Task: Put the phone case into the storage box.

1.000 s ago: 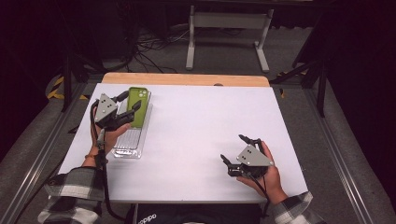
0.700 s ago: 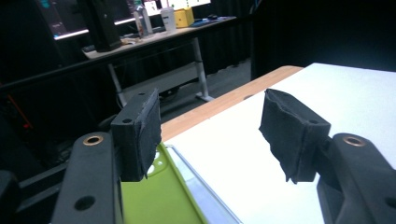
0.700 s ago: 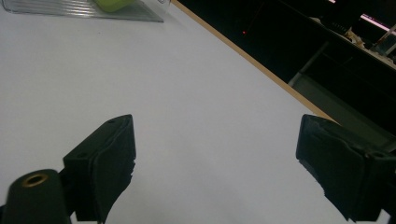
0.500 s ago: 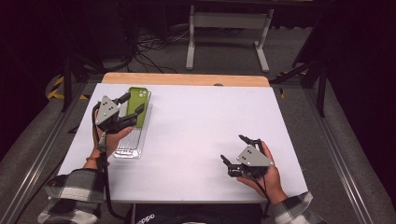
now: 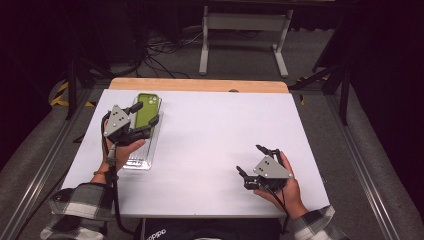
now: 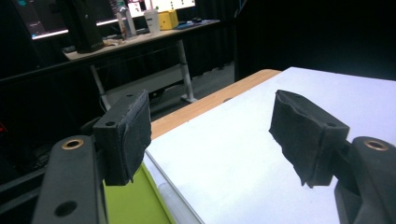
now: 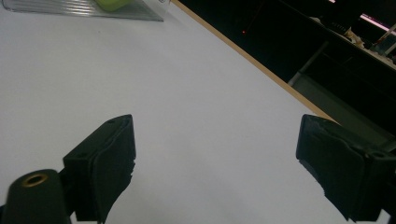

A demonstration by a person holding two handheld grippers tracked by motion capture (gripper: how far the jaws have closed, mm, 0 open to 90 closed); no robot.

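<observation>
Green phone flat in clear tray; left tongs just opening, right tongs spread.

worktop: bare white surface open from centre to far edge and right edge | obstruction: clear tray with green phone, left side near the edge | left gripper: over tray, jaws apart, gap unoccupied | right gripper: near right, jaws apart, well apart from tray

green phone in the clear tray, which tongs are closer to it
Left. The left tongs hover right over the green phone in the clear tray, jaws open and just widened with nothing between them. The right tongs sit far across the table, near its front right.
</observation>
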